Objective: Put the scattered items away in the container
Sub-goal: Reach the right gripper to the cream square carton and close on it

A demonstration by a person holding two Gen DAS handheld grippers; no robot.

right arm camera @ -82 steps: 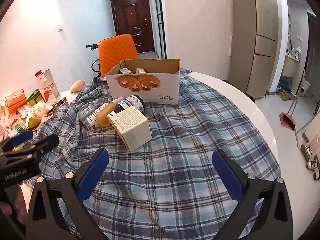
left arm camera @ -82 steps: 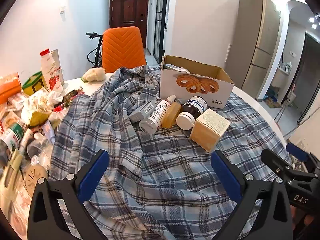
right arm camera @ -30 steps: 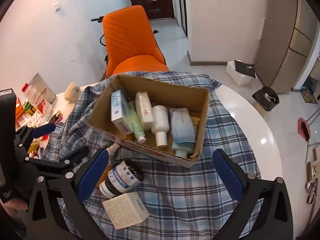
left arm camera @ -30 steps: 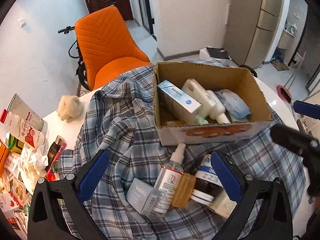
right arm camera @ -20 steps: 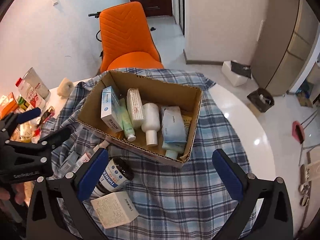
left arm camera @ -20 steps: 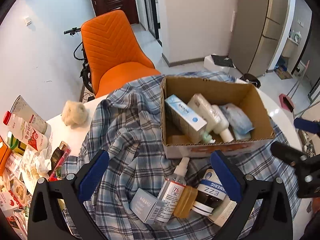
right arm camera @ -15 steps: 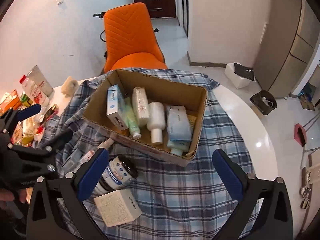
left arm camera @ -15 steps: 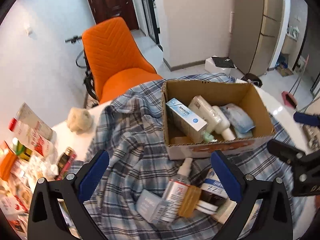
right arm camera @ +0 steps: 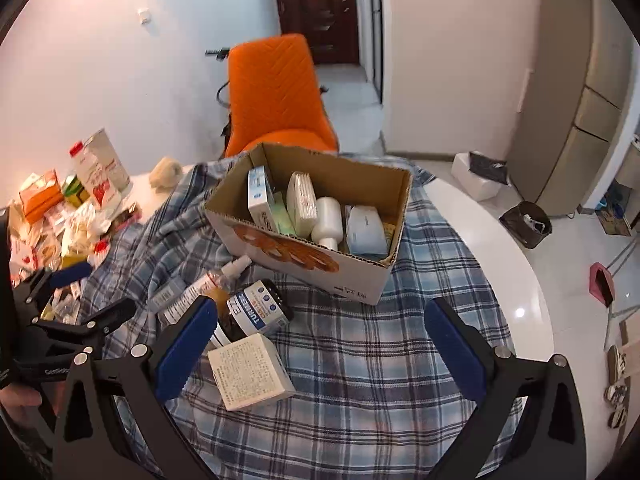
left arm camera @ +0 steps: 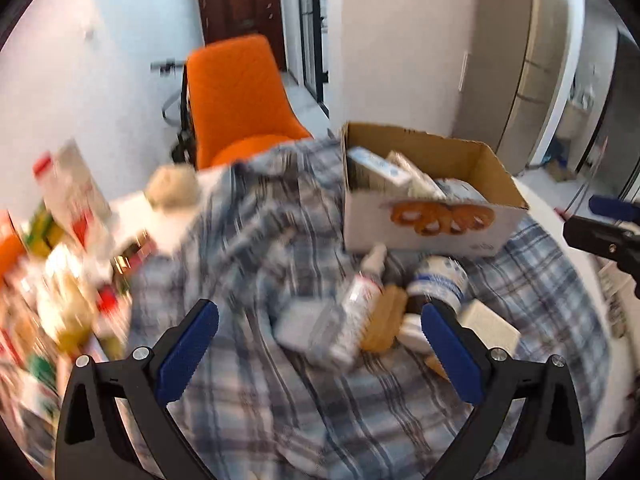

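An open cardboard box (right arm camera: 360,276) (left arm camera: 424,232) holding several packets and bottles stands on a plaid cloth. In front of it lie a spray bottle (right arm camera: 208,284) (left arm camera: 356,312), an amber bottle (left arm camera: 384,320), a dark jar with a blue label (right arm camera: 256,312) (left arm camera: 436,280), a small grey box (right arm camera: 166,294) (left arm camera: 296,324) and a beige carton (right arm camera: 250,372) (left arm camera: 486,324). My left gripper (left arm camera: 318,352) is open and empty, just before the pile. My right gripper (right arm camera: 320,344) is open and empty, above the cloth right of the beige carton.
An orange chair (right arm camera: 276,96) stands behind the round white table (right arm camera: 508,280). Many food packets and cartons (right arm camera: 60,216) crowd the table's left side. The left gripper also shows at the left of the right wrist view (right arm camera: 72,312). The left wrist view is blurred.
Both grippers have dropped lower and tilted toward the table. The left one has come closer to the pile of loose items. Nothing was grasped.
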